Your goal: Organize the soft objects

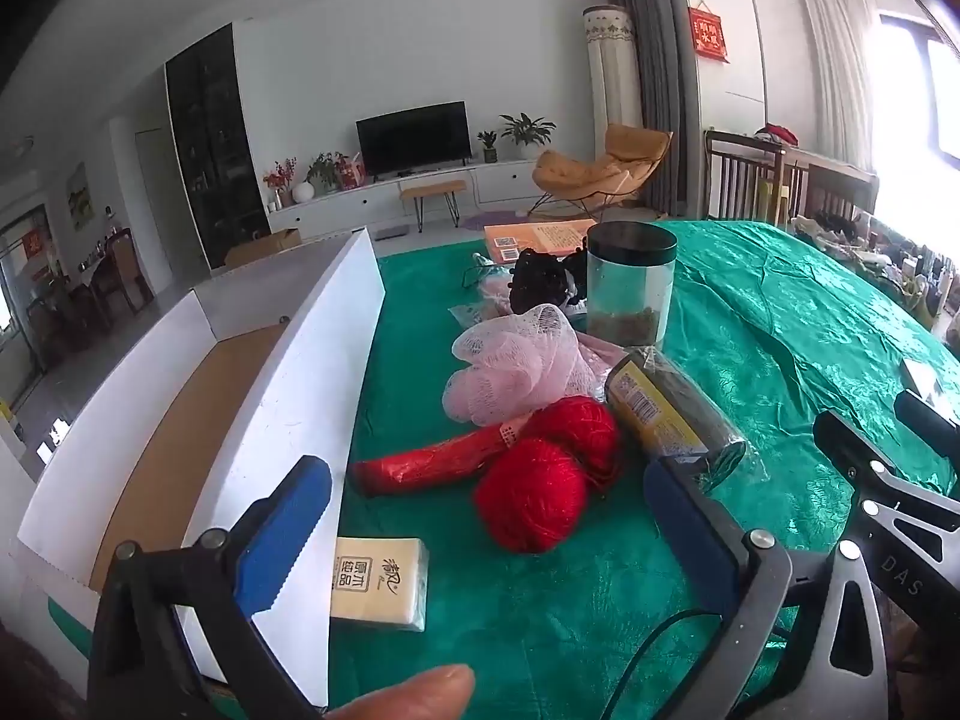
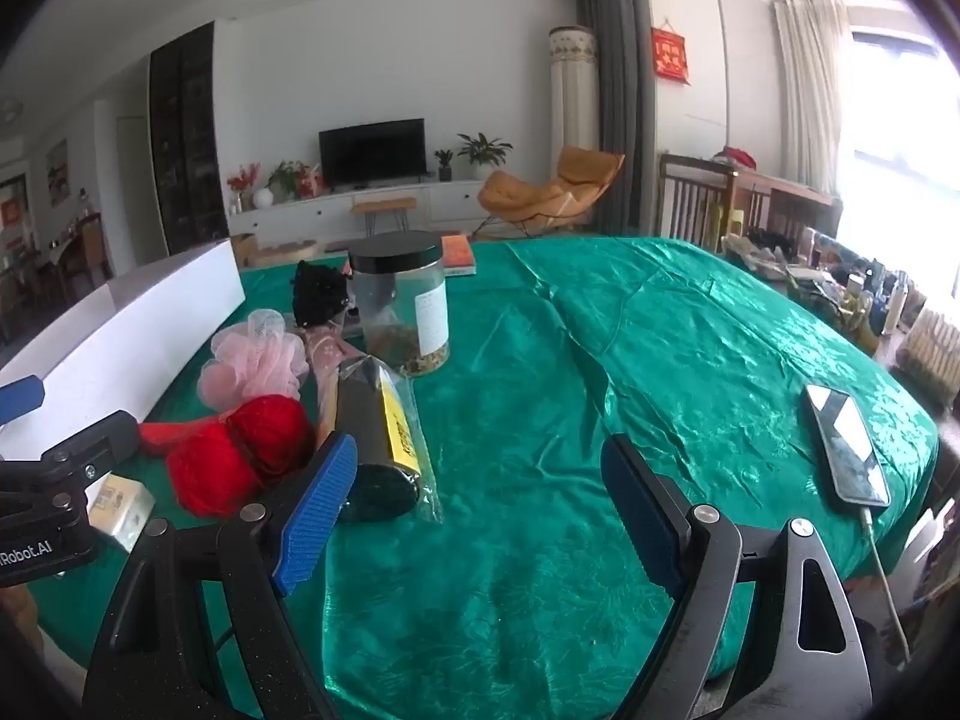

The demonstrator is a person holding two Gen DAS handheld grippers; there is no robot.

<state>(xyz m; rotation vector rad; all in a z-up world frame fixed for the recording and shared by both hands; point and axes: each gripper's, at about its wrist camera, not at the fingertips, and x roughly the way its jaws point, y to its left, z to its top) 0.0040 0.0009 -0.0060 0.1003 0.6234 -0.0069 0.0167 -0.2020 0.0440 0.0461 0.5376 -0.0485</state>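
Note:
Two red yarn balls (image 1: 531, 501) lie on the green tablecloth (image 1: 780, 330), touching a red wrapped roll (image 1: 432, 465). A pink mesh bath pouf (image 1: 516, 366) sits behind them. A tissue pack (image 1: 381, 582) lies by the white box (image 1: 312, 396). My left gripper (image 1: 486, 516) is open and empty, just in front of the yarn. In the right wrist view my right gripper (image 2: 474, 498) is open and empty, right of the yarn (image 2: 240, 450) and the pouf (image 2: 255, 360).
A dark roll in clear wrap with a yellow label (image 1: 666, 414) lies right of the yarn. A clear jar with a black lid (image 1: 630, 282) and a black fuzzy thing (image 1: 540, 288) stand behind. A phone (image 2: 846, 444) charges at the table's right edge.

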